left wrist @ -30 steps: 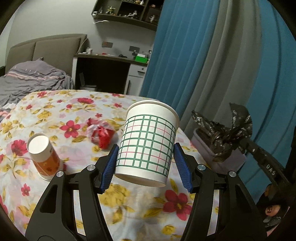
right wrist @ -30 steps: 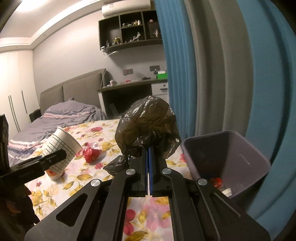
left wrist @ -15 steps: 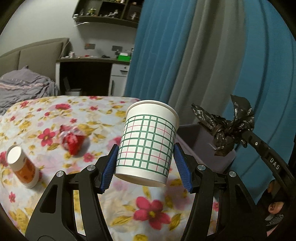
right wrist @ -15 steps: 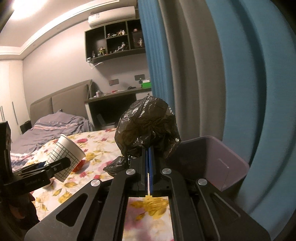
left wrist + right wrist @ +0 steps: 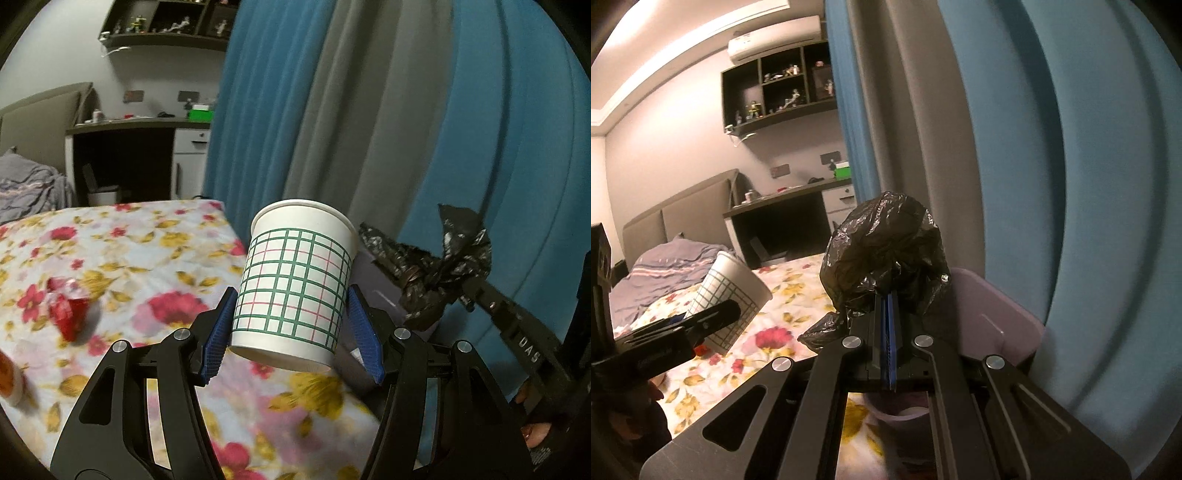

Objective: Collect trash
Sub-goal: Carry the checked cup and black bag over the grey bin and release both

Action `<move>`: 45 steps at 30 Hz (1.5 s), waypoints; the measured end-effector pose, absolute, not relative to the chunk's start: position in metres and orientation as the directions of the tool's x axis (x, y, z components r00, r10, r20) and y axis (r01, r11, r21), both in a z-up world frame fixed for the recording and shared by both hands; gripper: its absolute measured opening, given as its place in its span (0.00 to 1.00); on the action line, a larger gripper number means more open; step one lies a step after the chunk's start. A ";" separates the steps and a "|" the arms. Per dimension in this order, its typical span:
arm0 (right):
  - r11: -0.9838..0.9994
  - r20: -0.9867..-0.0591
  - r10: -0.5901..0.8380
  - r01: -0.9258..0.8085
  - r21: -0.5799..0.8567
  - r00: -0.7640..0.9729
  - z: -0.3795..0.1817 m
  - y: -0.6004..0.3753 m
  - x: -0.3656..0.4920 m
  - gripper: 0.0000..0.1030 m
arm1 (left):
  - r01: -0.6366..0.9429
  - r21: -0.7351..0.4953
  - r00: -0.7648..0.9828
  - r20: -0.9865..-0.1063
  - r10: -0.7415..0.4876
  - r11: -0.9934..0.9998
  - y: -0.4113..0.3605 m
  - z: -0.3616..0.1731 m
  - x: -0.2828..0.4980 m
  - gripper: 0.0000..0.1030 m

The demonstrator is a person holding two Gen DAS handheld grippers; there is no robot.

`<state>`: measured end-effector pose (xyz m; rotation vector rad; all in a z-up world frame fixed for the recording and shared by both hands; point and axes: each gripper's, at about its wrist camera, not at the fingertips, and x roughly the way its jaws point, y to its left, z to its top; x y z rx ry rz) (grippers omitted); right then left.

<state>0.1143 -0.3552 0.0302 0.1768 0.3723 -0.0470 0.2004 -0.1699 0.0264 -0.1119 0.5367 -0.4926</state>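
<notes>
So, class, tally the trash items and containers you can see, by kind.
Paper cups: 1, the checked paper cup
Black bags: 1, the black plastic bag
Red wrappers: 1, the red wrapper
Bins: 1, the purple bin
Total: 4

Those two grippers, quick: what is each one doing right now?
Left gripper: closed on the checked paper cup.
Right gripper: shut, pinching the black plastic bag.

Beyond the floral tabletop's (image 5: 155, 266) right edge, the purple bin (image 5: 1001, 325) stands open-topped against the blue curtain (image 5: 1052, 166), which walls off its far side; the black bag (image 5: 882, 254) hangs before it
</notes>
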 end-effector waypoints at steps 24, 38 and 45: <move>0.974 -0.436 -0.070 0.156 0.164 0.897 0.014 -0.366 0.151 0.02 | 0.541 -0.238 0.649 -0.492 -0.580 0.807 -0.247 0.008 0.238 0.57; 0.972 -0.482 -0.072 0.170 0.164 0.873 0.006 -0.372 0.173 0.02 | 0.549 -0.249 0.628 -0.507 -0.591 0.798 -0.252 -0.002 0.248 0.57; 0.972 -0.497 -0.068 0.170 0.164 0.865 0.005 -0.374 0.183 0.02 | 0.549 -0.262 0.614 -0.517 -0.596 0.794 -0.254 -0.008 0.253 0.57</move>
